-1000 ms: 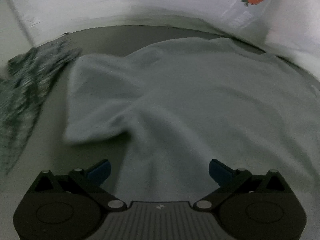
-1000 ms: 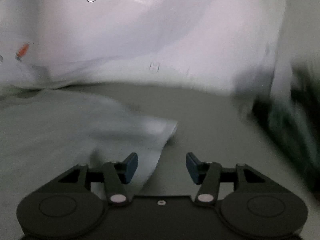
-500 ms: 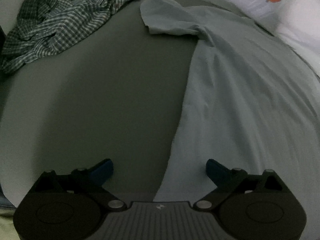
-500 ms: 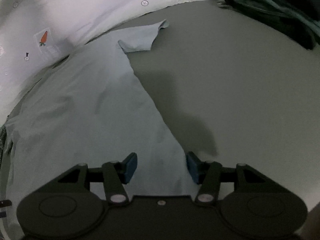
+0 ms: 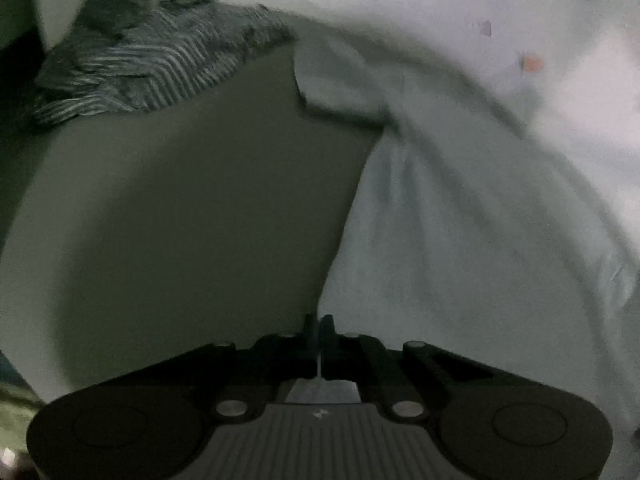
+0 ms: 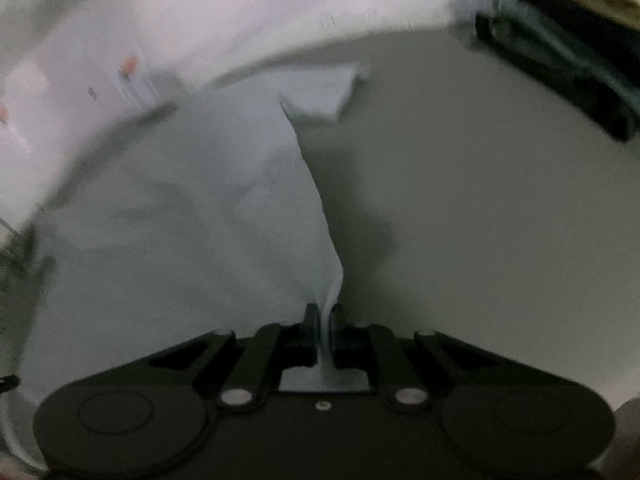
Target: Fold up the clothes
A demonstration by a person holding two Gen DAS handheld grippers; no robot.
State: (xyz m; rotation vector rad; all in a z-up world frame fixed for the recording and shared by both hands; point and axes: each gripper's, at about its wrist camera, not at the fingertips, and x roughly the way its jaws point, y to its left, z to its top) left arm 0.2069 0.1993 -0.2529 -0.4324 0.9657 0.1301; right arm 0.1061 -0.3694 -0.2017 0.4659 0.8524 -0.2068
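A pale blue-grey T-shirt lies spread on the grey surface, its sleeve at the far end. My left gripper is shut on the shirt's near left hem corner. In the right wrist view the same shirt runs away from me, with its other sleeve far ahead. My right gripper is shut on the near right hem corner, and the cloth rises in a fold into the jaws.
A crumpled checked shirt lies at the far left in the left wrist view. Dark folded clothes are stacked at the far right in the right wrist view. A white patterned sheet borders the far side.
Both grippers were open over the shirt's lower edge half a second ago. Both have now shut on the hem corners, and the cloth is lifted slightly at the jaws.
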